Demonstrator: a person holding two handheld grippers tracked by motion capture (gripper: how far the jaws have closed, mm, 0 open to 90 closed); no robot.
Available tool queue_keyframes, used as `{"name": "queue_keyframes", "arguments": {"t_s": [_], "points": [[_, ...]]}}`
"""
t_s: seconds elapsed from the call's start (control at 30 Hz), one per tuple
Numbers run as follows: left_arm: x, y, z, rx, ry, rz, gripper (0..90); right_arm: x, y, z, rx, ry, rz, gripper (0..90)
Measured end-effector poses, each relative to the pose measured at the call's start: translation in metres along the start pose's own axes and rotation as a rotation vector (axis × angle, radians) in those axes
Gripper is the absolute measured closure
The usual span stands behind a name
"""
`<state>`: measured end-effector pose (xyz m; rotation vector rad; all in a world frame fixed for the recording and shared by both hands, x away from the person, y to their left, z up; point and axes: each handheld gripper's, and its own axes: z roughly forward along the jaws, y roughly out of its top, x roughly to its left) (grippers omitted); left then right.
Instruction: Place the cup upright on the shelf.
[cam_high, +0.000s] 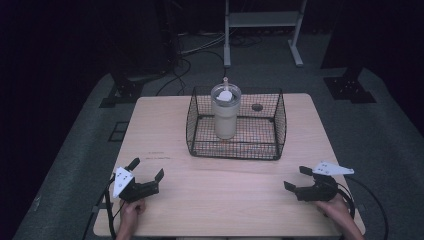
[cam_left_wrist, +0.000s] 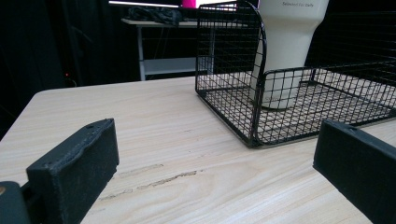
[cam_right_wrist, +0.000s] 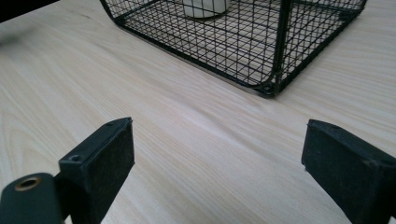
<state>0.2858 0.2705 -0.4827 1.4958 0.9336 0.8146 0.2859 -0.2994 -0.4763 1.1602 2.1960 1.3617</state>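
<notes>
Tumbler (cam_high: 225, 112): tall cream-coloured cup with a clear lid and a straw (cam_high: 225, 80), upright inside the black wire basket (cam_high: 235, 150), towards the basket's far-left part as seen from the high view. It rested on the basket's mesh floor, not leaning on any wall as far as could be told. In the left gripper view the tumbler's lower body (cam_left_wrist: 285, 51) showed through the mesh; faint lettering near its top edge was too small to read.

Basket sat on the far half of the light wood table (cam_high: 220, 200), open at the top. A small dark round spot (cam_high: 257, 107) lay on the table behind it; could not tell what it was.

Left gripper (cam_high: 147, 176): near the front-left edge of the table, jaws spread wide with nothing between them, pointed towards the basket but well apart from it. The person's left hand (cam_high: 131, 210) held it from below.

Right gripper (cam_high: 296, 178): near the front-right edge, jaws likewise apart and empty, also well short of the basket. Right hand (cam_high: 336, 207) behind it.

Progress, judged: nothing yet handled. Tumbler untouched, both claws at a resting stance. All of the work appeared left: approach to the basket, a grasp on the tumbler, likely lifting it out over the rim
</notes>
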Motion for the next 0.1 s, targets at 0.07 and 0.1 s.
{"name": "queue_keyframes", "arguments": {"t_s": [0.07, 0.1], "points": [[-0.0001, 0.0, 0.0, 0.0, -0.001, 0.003, 0.0, 0.0005, -0.002, -0.0009, -0.009, 0.0, 0.008, 8.9], [-0.0002, 0.0, 0.0, 0.0, -0.002, 0.004, 0.0, 0.0011, -0.0032, -0.0017, -0.016, 0.0, 0.009, 8.9]]}}
